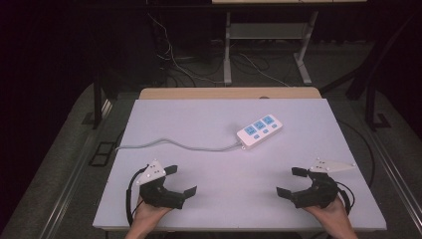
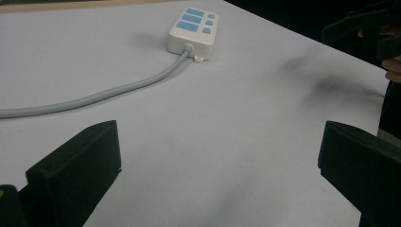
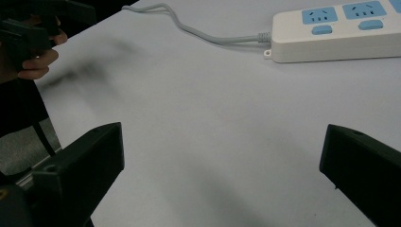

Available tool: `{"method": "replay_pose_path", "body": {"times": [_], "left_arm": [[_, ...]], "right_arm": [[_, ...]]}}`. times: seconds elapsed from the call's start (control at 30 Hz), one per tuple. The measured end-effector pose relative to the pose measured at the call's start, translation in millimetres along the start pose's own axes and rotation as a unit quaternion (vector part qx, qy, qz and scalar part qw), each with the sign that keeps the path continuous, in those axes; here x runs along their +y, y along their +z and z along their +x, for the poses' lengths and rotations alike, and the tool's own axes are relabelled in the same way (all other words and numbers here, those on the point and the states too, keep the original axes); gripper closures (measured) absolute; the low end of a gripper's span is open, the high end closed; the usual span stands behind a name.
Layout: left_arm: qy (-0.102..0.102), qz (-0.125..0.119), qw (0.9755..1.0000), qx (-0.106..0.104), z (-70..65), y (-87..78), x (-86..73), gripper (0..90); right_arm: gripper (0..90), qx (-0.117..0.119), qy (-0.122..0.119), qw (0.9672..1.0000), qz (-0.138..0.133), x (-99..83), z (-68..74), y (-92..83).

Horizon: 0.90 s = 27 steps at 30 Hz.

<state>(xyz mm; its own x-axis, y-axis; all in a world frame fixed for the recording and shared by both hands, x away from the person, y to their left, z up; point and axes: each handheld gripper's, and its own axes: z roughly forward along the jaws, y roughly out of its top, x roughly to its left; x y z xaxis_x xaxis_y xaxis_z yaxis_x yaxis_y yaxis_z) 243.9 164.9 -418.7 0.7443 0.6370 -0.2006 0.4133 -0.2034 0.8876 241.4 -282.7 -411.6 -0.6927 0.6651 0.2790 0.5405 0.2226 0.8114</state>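
Holding my left hand-held gripper (image 1: 180, 180) and right hand-held gripper (image 1: 291, 181) wide open and empty, low over the white worktop (image 1: 219, 169). Well ahead lies the white plastic power strip with blue sockets (image 1: 259, 131), its grey cable (image 1: 174, 144) trailing left.

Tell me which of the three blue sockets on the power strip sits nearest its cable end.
On the white power strip, it is the lower-left socket in the high view, right beside the spot where the grey cable enters; the other two lie farther up-right.

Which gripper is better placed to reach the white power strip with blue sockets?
Probably right: the right gripper sits open nearer the white power strip with blue sockets; the left gripper, also open, lies nearer its grey cable.
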Motion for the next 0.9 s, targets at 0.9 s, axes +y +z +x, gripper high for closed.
{"method": "replay_pose_path", "body": {"times": [0.9], "left_arm": [[-0.005,0.007,0.9998,-0.018,3.8,1.3,0.5,0.0]], "right_arm": [[0.6,0.0,0.006,0.9998,0.019,4.3,1.9,-7.0]]}}
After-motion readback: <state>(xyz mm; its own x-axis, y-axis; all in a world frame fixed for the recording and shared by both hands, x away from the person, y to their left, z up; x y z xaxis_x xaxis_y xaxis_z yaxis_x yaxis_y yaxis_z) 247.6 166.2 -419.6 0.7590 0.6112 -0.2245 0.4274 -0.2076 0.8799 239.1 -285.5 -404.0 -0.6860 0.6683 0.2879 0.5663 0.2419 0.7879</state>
